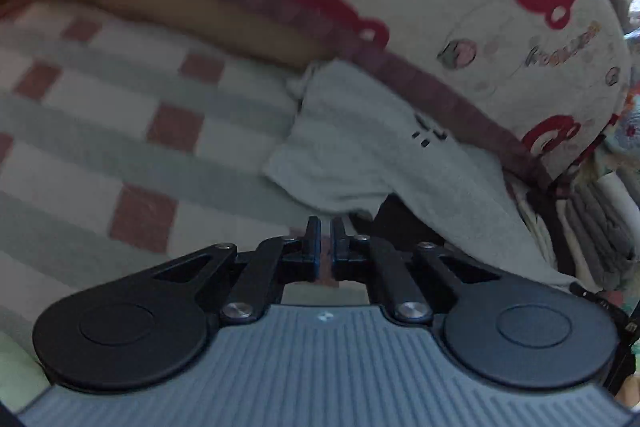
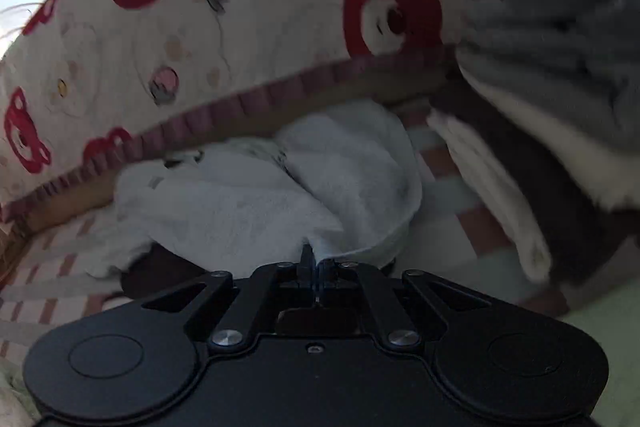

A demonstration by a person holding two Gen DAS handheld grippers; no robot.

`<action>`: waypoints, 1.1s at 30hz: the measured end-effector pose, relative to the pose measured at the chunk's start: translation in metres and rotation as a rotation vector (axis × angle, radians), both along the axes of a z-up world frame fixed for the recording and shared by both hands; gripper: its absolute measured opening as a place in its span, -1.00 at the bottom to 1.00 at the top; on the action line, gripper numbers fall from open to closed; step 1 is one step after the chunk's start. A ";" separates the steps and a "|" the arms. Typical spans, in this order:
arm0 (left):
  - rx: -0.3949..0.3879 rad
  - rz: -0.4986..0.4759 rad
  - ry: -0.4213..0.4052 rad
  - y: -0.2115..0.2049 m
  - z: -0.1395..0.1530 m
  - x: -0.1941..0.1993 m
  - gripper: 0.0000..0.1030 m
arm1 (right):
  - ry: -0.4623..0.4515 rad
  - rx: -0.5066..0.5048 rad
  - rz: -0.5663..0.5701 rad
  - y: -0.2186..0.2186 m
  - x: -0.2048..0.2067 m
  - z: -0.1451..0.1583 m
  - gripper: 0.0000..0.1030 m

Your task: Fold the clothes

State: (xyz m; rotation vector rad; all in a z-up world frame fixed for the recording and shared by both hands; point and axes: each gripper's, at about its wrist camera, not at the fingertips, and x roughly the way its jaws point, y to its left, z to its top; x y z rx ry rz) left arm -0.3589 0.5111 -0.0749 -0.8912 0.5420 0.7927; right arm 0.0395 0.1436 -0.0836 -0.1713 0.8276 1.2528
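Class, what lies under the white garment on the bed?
Under the white garment: the checked sheet and something dark at its near edge. What that is stays covered.

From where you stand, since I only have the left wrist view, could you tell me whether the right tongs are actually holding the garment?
Observer: Yes. The right tongs are shut on an edge of the light grey garment, which bunches up just ahead of them.
Operator: Thank you. Is anything else lying near that side?
Observer: A stack of folded clothes sits to the right, with grey pieces on top and white and dark ones beneath.
Operator: And what lies behind the garment there?
Observer: The bear-print cushion runs along the back, with its pink ruffled trim just behind the garment.
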 end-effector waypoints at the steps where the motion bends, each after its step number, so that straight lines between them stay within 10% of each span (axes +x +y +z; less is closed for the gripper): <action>1: -0.028 0.007 0.009 0.007 -0.020 0.012 -0.82 | 0.006 -0.028 -0.008 0.000 -0.002 -0.014 -0.94; 7: 0.053 0.070 0.111 0.069 -0.063 0.057 -0.19 | -0.081 -0.066 0.071 0.011 -0.020 0.008 -0.94; 13: 0.146 0.090 0.008 0.133 -0.093 0.049 -0.01 | -0.185 -0.060 0.022 0.032 -0.002 0.030 -0.94; 20: 0.167 -0.132 0.018 0.168 -0.119 0.087 0.22 | -0.204 -0.050 -0.233 0.071 0.028 0.019 -0.95; 28: 0.184 -0.285 -0.037 0.157 -0.129 0.139 0.80 | -0.241 -0.136 -0.187 0.088 0.028 0.024 -0.94; 30: 0.257 -0.327 0.062 0.144 -0.127 0.152 0.37 | -0.250 -0.141 -0.166 0.091 0.025 0.025 -0.94; 31: 0.298 -0.349 0.119 0.136 -0.126 0.159 -0.51 | -0.249 -0.139 -0.160 0.092 0.024 0.025 -0.94; 32: 0.313 -0.350 0.148 0.132 -0.124 0.162 -0.87 | -0.238 -0.136 -0.160 0.092 0.023 0.023 -0.94; 33: 0.318 -0.343 0.166 0.129 -0.121 0.163 -0.89 | -0.227 -0.134 -0.160 0.092 0.021 0.022 -0.94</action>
